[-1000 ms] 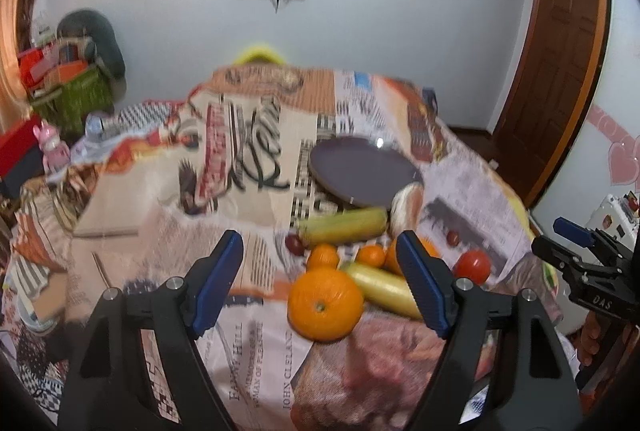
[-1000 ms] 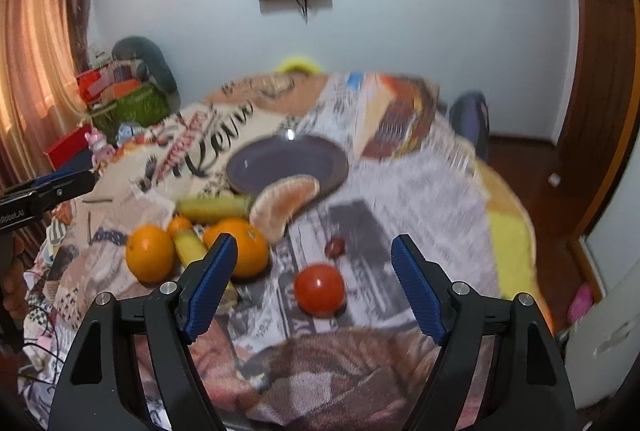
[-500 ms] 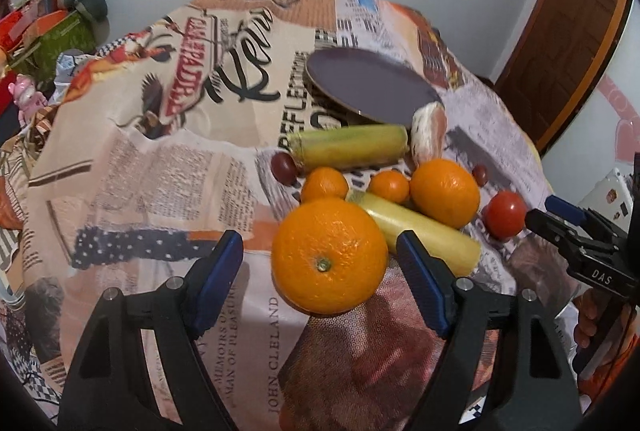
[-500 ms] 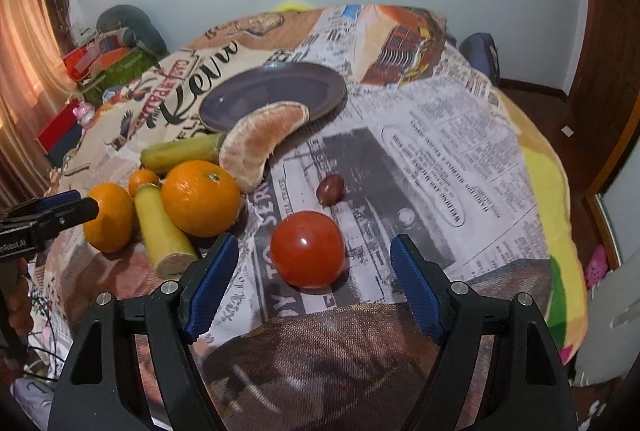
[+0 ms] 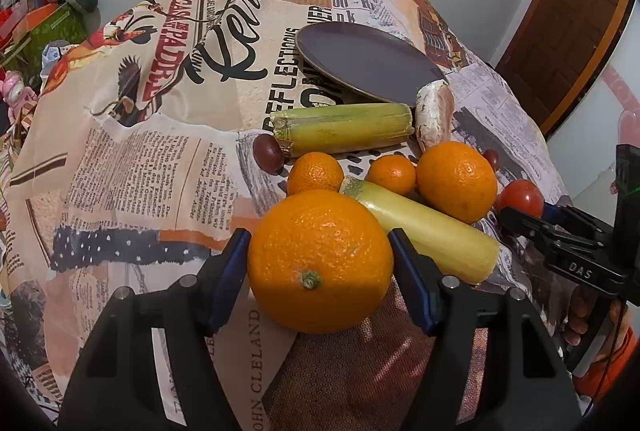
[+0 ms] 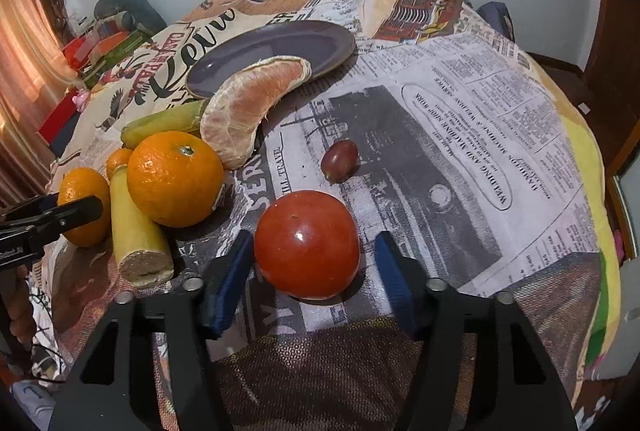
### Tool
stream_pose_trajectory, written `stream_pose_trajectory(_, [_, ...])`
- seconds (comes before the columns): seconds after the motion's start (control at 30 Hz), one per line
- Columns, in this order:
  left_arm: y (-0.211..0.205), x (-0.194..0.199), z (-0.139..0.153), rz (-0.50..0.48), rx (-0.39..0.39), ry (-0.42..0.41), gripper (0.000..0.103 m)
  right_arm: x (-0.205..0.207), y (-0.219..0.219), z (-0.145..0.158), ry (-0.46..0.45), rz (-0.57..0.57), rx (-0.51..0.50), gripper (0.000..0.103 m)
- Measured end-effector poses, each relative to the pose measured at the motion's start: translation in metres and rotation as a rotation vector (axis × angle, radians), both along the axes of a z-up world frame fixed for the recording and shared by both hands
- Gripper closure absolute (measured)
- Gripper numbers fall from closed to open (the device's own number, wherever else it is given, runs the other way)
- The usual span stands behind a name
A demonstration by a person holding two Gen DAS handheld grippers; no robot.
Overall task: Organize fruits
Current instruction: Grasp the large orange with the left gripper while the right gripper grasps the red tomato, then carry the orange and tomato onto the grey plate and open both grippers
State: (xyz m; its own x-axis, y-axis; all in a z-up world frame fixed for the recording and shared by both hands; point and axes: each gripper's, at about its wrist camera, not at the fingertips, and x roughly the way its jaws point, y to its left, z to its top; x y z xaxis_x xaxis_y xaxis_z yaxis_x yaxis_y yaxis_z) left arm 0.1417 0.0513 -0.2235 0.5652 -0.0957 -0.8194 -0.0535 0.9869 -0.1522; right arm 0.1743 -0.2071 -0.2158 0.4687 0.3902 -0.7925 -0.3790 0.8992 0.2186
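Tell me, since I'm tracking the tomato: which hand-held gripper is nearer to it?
Right. The right hand-held gripper straddles the tomato, open. The left hand-held gripper sits across the fruit pile, around the big orange.
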Motion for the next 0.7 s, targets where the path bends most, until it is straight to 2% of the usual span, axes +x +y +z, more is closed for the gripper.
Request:
stream_pose_trajectory(0.07, [0.000,0.000,0.000,0.000,0.001,-0.002,0.035,0.000,0.000,0.000,0.002,0.007,0.013,0.058])
stream_pose_trajectory(0.4, [0.007,-0.004,0.008,0.025,-0.021,-0.001,0.035,-0.005,-0.003,0.011,-0.018,-0.005,0.007,0.060])
stream_pose_trajectory(0.7, [0.010,-0.011,0.052,0.033,0.008,-0.111,0.035,-0.011,-0.006,0.046,-0.109,-0.019,0.014,0.060])
